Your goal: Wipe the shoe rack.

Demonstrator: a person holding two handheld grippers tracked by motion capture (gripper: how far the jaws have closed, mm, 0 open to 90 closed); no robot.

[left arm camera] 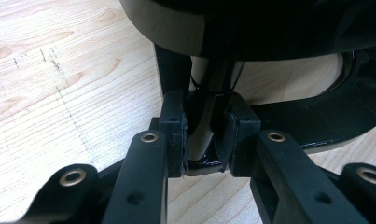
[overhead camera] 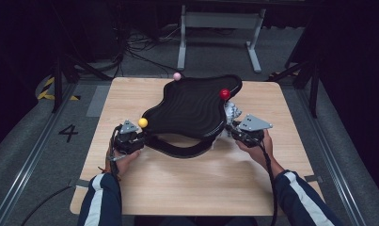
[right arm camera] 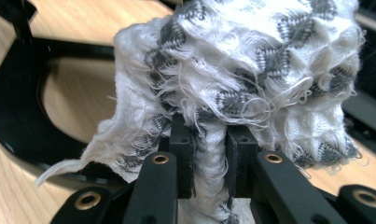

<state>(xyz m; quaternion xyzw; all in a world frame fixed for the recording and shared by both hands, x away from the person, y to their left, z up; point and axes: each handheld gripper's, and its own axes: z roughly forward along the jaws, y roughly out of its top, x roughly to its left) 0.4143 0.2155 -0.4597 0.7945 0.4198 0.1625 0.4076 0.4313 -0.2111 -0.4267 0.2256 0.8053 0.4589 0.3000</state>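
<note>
Cloth cut off at top edge; black tray's upper part likewise.

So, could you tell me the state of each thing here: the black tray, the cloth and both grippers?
black tray: tilted on its stand, near edge low, nothing on it
cloth: bunched up, frayed, pinched at its lower part, beside the tray's right edge
left gripper: shut on a pale post of the stand
right gripper: shut on the cloth
</note>
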